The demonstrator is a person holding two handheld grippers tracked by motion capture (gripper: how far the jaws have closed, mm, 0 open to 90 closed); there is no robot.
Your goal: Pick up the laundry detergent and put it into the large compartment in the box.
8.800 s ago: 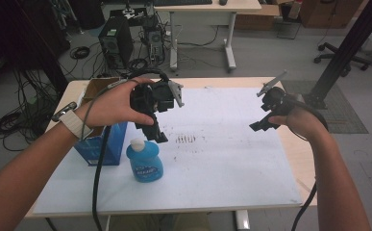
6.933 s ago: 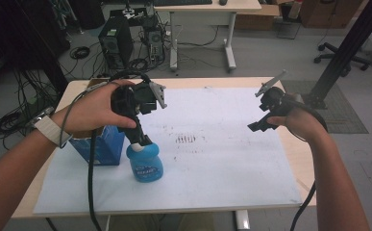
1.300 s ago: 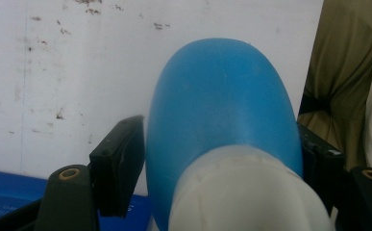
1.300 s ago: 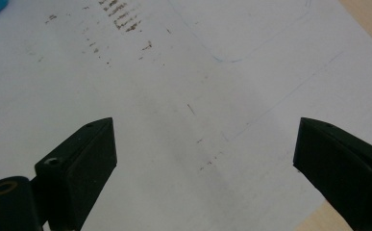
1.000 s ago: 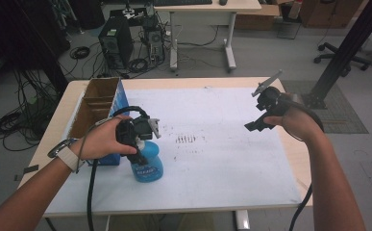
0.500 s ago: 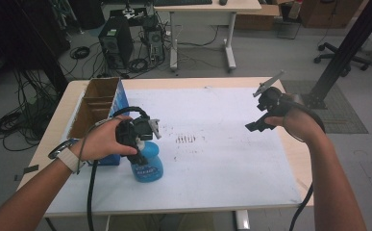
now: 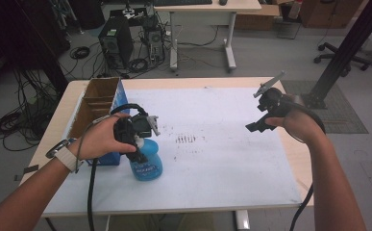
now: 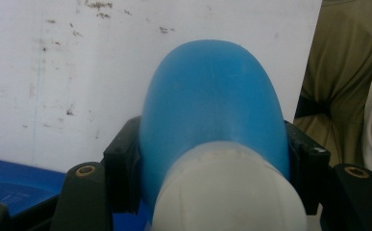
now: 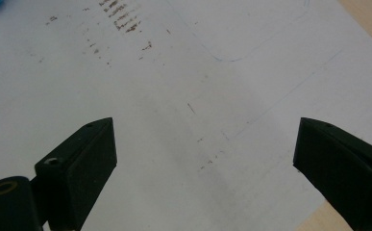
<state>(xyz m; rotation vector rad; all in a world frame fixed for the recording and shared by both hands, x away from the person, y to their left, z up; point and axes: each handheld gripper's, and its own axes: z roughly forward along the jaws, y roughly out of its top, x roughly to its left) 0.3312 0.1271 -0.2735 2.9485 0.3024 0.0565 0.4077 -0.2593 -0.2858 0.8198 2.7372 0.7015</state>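
High view: left claw pinches neck of blue bottle (white cap on top), bottle upright on white sheet near worktop's left front, beside open cardboard box. Right claw hovers spread wide, nothing between jaws, well apart.
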